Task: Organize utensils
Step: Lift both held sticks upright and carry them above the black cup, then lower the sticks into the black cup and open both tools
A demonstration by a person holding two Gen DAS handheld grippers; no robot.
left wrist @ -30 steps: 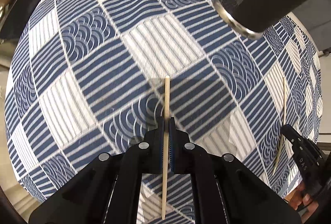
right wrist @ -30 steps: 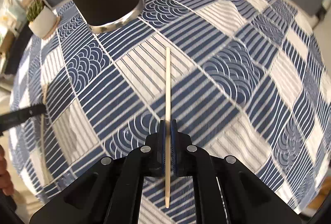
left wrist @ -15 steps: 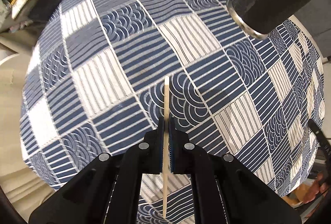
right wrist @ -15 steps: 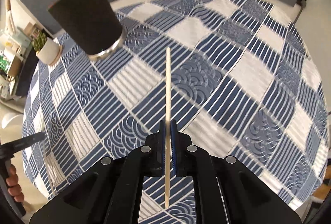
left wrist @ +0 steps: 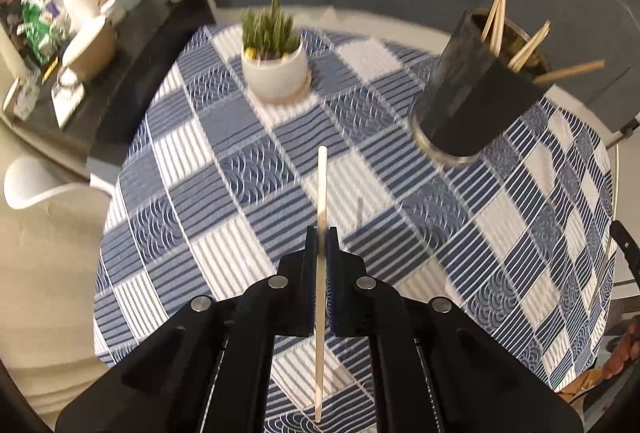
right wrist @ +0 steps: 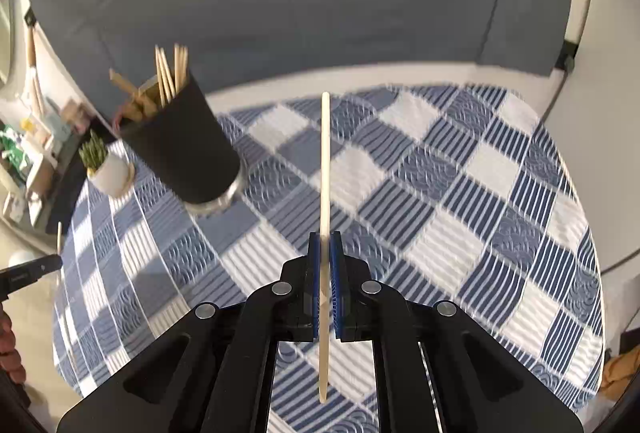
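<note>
Both grippers are rising off the table: a second ago each wrist view was filled almost wholly by the checked cloth, and now the far edge of the table, the grey sofa behind it and the room at the upper left are coming into frame. The left gripper (left wrist: 321,233) is clamping a chopstick (left wrist: 321,189) between narrow jaws, the stick running up the middle of its frame with its tip over the blue-and-white tablecloth (left wrist: 192,169). The right gripper (right wrist: 325,237) is pinching a second chopstick (right wrist: 325,161) the same way, its tip now reaching past the table's far edge in the picture. The black holder (left wrist: 476,101) is standing on the cloth at the upper right of the left view, and its open mouth is now showing, with several sticks leaning out of it; half a second ago only its wall and metal foot were in sight from there. In the right view the holder (right wrist: 182,149) is sitting at the left of centre, tilted by the lens. A potted plant (left wrist: 274,61) is standing at the upper centre of the left view. My reading: both sticks are lifted clear and the carry toward the holder is beginning; each tip needs to go above the rim before lowering, and the sticks already splayed inside may crowd the opening. Motion blur is softening the cloth and the holder in both views.
</note>
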